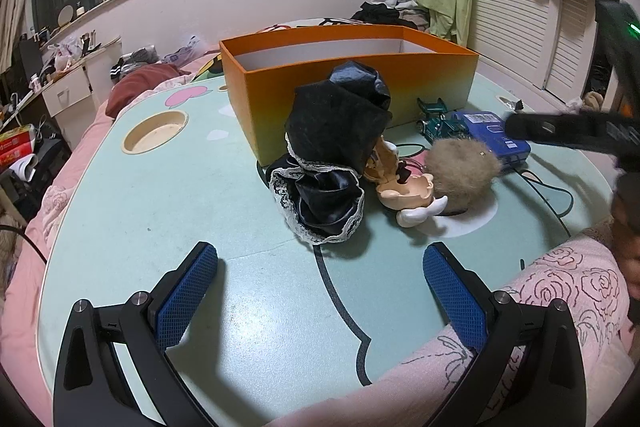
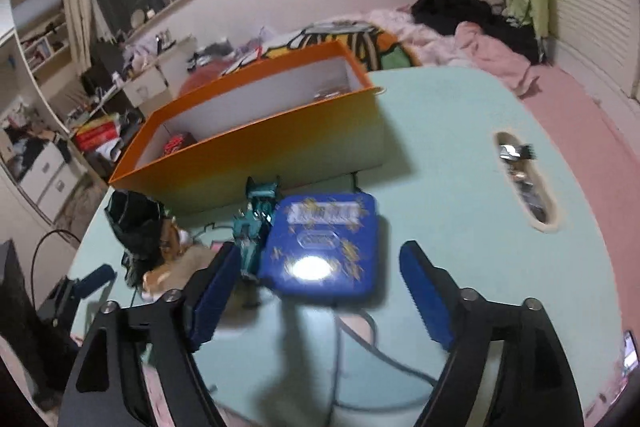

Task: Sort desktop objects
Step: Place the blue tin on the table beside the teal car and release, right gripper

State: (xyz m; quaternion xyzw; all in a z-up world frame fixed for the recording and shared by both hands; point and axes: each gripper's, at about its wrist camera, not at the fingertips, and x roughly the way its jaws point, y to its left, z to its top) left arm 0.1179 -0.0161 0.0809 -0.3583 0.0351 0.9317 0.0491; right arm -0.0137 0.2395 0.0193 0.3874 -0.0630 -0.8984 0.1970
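Observation:
An orange box (image 1: 352, 83) stands open on the mint-green table (image 1: 200, 187); it also shows in the right wrist view (image 2: 280, 143), with small items inside. In front of it lies a doll in black lace clothes (image 1: 332, 155) with a tan furry head (image 1: 460, 167). A teal toy car (image 1: 440, 119) and a blue tin (image 1: 496, 139) lie to the right. My left gripper (image 1: 320, 287) is open and empty, short of the doll. My right gripper (image 2: 316, 291) is open, hovering above the blue tin (image 2: 324, 247), with the toy car (image 2: 256, 227) by its left finger.
The table has a round cup hole (image 1: 156, 135) at the left and an oval slot (image 2: 524, 179) holding small items at the right. A pink quilt (image 1: 560, 299) covers the near right edge. A black cable (image 2: 380, 359) runs over the table.

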